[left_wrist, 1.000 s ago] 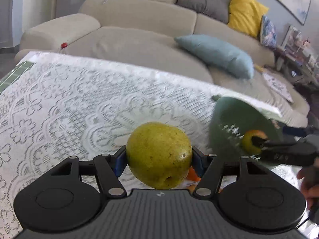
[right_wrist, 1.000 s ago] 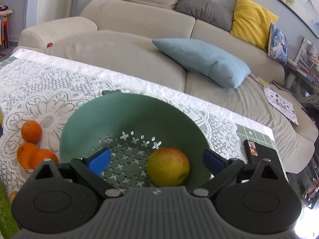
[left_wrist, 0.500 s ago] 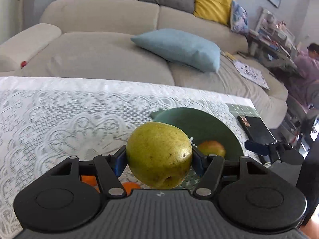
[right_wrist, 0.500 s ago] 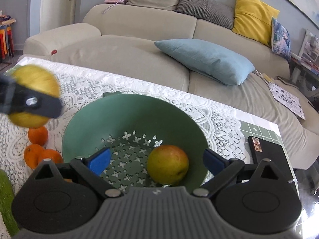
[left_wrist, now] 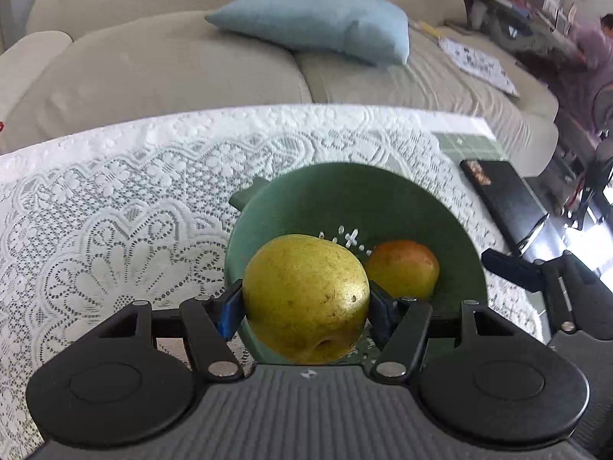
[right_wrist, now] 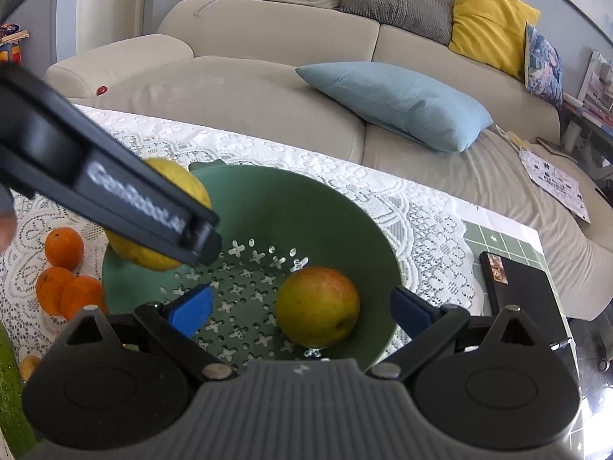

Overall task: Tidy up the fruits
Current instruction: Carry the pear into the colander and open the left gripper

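Note:
My left gripper (left_wrist: 305, 303) is shut on a yellow-green pear (left_wrist: 306, 297) and holds it over the near left rim of the green colander (left_wrist: 345, 191). In the right wrist view the same pear (right_wrist: 180, 180) hangs at the colander's (right_wrist: 345, 222) left rim, half hidden by the left gripper's finger (right_wrist: 126, 207). A yellow-red apple (right_wrist: 318, 306) lies on the colander's perforated floor. My right gripper (right_wrist: 302, 306) stands open above the colander's near side, with the apple below and between its blue pads, untouched. Three oranges (right_wrist: 63, 276) lie on the lace cloth, left of the colander.
A lace tablecloth (left_wrist: 115, 199) covers the table. A black phone-like slab (right_wrist: 525, 291) lies at the table's right end. A green object (right_wrist: 9, 395) shows at the lower left edge. Behind the table stands a beige sofa (right_wrist: 268, 88) with cushions. A person sits far right.
My left gripper has carried the pear rightward across the table until it hangs over the colander's left rim. The right gripper has stayed open above the apple.

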Motion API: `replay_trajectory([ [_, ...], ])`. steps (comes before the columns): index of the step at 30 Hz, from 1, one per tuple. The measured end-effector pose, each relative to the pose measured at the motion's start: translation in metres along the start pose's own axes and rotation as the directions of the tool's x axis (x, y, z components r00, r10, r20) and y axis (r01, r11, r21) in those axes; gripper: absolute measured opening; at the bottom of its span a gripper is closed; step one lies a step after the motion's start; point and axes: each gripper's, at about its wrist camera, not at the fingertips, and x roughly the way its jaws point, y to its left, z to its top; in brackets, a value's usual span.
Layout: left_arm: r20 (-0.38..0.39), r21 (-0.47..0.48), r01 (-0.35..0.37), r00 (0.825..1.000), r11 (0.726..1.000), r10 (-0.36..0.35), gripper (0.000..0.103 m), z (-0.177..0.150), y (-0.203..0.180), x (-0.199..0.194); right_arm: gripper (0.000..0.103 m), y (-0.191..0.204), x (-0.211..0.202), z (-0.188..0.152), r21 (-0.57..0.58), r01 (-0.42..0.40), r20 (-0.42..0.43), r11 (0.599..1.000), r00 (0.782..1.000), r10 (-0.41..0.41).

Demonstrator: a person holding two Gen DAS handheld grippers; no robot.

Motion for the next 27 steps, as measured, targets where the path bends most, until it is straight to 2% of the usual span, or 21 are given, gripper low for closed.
replay_trajectory([
  [5, -0.047, 0.023, -0.01, 0.999, 1.0, 0.011, 0.073, 0.002, -0.005, 0.013, 0.096, 0.0, 0.005, 0.0, 0.007, -0.005, -0.013, 1.0, 1.0, 0.005],
  [10, -0.088, 0.092, -0.075, 0.993, 0.993, 0.084, 0.073, 0.006, -0.017, 0.028, 0.097, 0.0, 0.009, 0.001, 0.014, -0.014, -0.027, 1.0, 1.0, 0.014],
  [15, -0.157, 0.118, -0.091, 0.982, 0.989, 0.109, 0.074, 0.008, -0.021, 0.04, 0.098, 0.001, 0.014, -0.001, 0.016, -0.022, -0.05, 1.0, 0.998, 0.023],
  [20, -0.158, 0.169, -0.135, 0.974, 0.976, 0.162, 0.074, 0.007, -0.027, 0.047, 0.099, 0.003, 0.016, -0.001, 0.016, -0.031, -0.056, 0.999, 0.998, 0.032],
  [25, -0.183, 0.195, -0.123, 0.97, 0.973, 0.159, 0.075, 0.005, -0.03, 0.055, 0.099, 0.003, 0.017, -0.001, 0.01, -0.034, -0.067, 0.999, 0.997, 0.035],
  [27, -0.173, 0.226, -0.139, 0.968, 0.964, 0.18, 0.076, 0.003, -0.035, 0.057, 0.099, 0.005, 0.016, -0.001, 0.005, -0.043, -0.064, 0.999, 0.997, 0.043],
])
